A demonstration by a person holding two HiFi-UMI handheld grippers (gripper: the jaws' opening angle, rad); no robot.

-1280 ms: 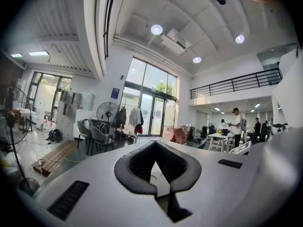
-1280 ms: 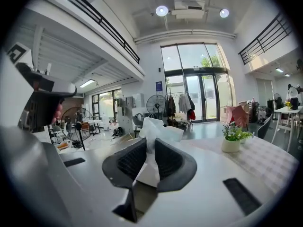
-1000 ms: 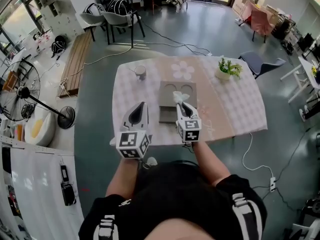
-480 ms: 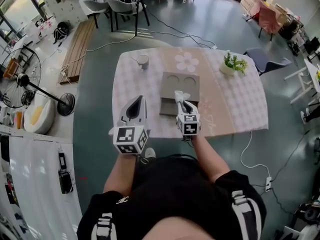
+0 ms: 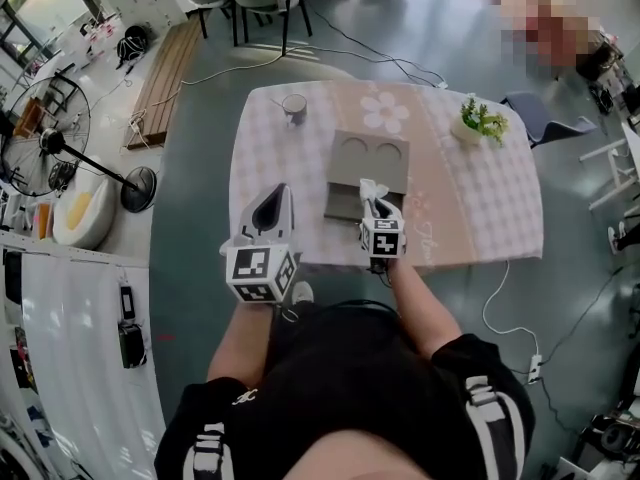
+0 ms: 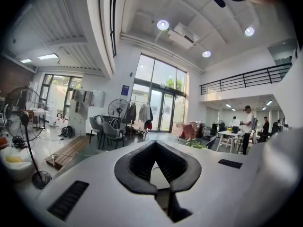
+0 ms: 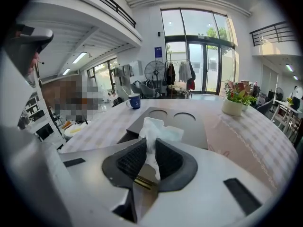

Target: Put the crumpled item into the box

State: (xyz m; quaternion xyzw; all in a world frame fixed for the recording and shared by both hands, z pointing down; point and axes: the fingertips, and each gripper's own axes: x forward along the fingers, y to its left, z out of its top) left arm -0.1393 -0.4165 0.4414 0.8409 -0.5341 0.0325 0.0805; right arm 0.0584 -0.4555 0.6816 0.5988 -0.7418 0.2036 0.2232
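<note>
right gripper (image 5: 373, 198) has slid back toward the box (image 5: 368, 158) near edge, jaws clamped on the crumpled tissue (image 7: 158, 131) above it, probably for the drop, while left gripper (image 5: 278, 198), closed and empty, is parked clear off the table (image 5: 480, 198) near edge.

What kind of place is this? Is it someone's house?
Probably not a house: more likely a big open workshop or studio. It has a railed upper balcony, tall glass doors and a large standing fan.
</note>
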